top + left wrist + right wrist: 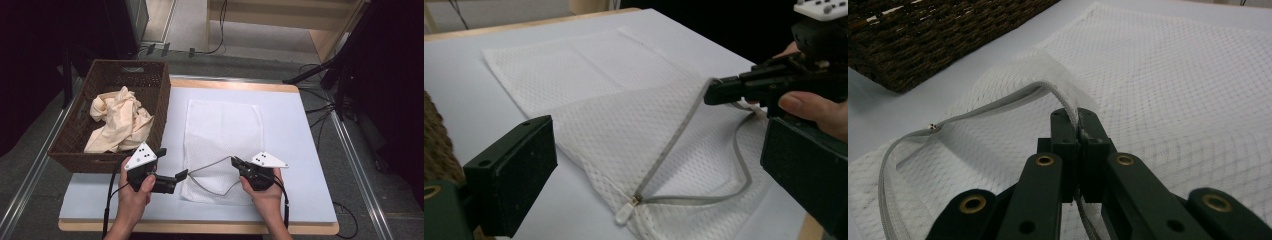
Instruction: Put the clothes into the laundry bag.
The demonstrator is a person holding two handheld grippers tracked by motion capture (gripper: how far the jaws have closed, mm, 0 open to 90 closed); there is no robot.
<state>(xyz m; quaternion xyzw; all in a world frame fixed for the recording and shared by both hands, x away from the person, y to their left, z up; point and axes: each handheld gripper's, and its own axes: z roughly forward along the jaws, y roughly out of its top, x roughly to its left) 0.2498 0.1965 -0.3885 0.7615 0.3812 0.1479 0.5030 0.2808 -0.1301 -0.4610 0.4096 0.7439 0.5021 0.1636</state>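
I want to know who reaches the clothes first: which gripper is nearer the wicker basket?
Left. The left gripper hangs open just beside the wicker basket; the right gripper is across the mesh bag, clamped on its zipper edge.

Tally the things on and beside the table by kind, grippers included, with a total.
Grippers: 2 (left gripper, right gripper)
Mesh bag: 1
Basket: 1
Cream cloth: 1
Total: 5
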